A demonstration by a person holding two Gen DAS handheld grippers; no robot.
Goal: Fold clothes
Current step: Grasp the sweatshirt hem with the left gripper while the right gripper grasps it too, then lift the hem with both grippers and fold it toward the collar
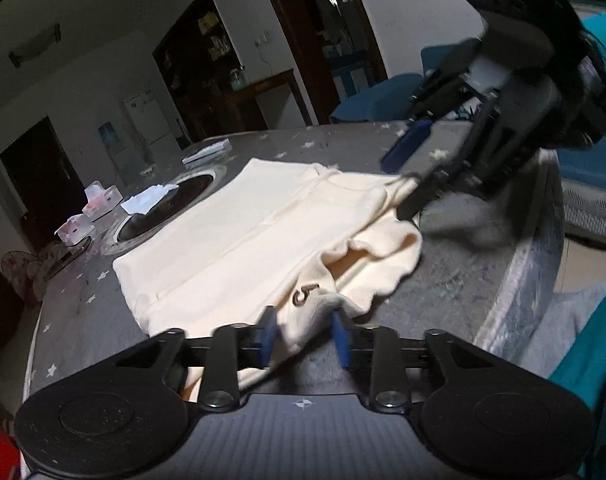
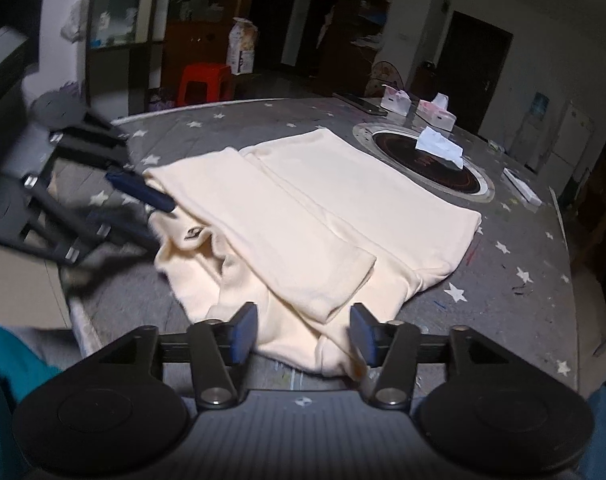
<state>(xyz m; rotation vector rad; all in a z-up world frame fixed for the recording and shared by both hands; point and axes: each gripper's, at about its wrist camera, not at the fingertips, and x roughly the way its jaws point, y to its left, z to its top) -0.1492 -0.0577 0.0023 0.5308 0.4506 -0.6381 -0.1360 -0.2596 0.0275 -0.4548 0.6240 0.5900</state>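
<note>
A cream garment (image 1: pixel 231 240) (image 2: pixel 343 200) lies partly folded on a grey tablecloth with white stars (image 2: pixel 503 280), a long folded panel across its middle. My left gripper (image 1: pixel 305 334) (image 2: pixel 143 208) is open at the near corner that bears a small dark logo (image 1: pixel 305 296); that corner's cloth sits between the blue pads (image 1: pixel 269 330). Across the crumpled near edge, my right gripper (image 2: pixel 303 334) (image 1: pixel 409 172) is open wide, its fingers astride the bunched hem. Both grippers are low over the cloth near the table's edge.
A round built-in hob (image 2: pixel 427 160) (image 1: pixel 171 204) with a white tissue (image 2: pixel 439 146) on it lies beyond the garment. Tissue boxes (image 2: pixel 435 112), a phone (image 2: pixel 359 103) and a white box (image 2: pixel 521 186) stand farther back. A red stool (image 2: pixel 203 82) and a blue sofa (image 1: pixel 383 92) are off the table.
</note>
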